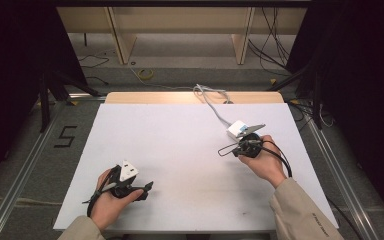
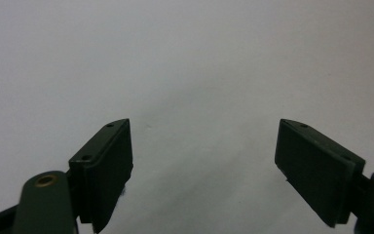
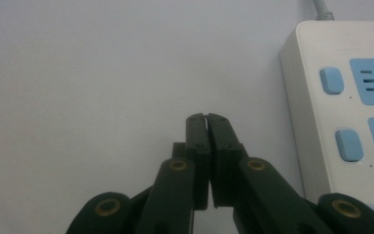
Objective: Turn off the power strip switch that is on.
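On the white surface [image 1: 180, 150], the power strip [image 3: 341, 112] lies near the far right edge, just beside the right gripper's [image 3: 207, 122] closed fingers; the left gripper [image 2: 204, 146], open, sits well apart.

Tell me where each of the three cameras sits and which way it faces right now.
High view: above the person's side, looking forward and down on the white table; both forearms, left gripper and right gripper show.
Left gripper view: rides the left gripper, faces bare tabletop; jaws wide apart.
Right gripper view: rides the right gripper, jaws together, power strip to their right.
Shared: the high and right gripper views both show the power strip.
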A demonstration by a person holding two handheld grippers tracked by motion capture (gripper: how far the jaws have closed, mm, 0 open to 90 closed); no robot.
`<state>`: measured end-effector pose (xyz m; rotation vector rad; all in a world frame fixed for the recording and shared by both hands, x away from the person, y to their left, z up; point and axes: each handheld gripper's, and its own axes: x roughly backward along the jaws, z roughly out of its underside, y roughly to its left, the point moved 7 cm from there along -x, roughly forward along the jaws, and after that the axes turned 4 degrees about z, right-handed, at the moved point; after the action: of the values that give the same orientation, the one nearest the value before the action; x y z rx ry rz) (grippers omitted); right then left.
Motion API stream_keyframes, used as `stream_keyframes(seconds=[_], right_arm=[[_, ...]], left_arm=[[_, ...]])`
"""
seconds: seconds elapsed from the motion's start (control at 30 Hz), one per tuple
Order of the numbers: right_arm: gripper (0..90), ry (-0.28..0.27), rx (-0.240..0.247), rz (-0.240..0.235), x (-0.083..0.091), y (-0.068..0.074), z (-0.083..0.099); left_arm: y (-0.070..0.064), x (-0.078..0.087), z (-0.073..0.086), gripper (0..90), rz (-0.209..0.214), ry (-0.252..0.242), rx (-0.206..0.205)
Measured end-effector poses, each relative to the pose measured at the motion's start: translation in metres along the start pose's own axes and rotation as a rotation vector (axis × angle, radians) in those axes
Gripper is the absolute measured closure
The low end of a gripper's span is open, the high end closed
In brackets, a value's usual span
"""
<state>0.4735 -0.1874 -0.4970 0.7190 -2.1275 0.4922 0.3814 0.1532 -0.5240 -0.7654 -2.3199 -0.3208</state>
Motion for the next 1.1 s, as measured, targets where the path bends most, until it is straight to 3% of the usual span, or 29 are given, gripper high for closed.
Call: stream_keyframes(seconds=[1.1], right_arm=[[73.4, -0.054, 0.007, -0.084, 0.009, 0.036, 0.028]], left_arm=[[0.000, 0.000, 0.000, 22.1, -0.002, 0.004, 0.001]])
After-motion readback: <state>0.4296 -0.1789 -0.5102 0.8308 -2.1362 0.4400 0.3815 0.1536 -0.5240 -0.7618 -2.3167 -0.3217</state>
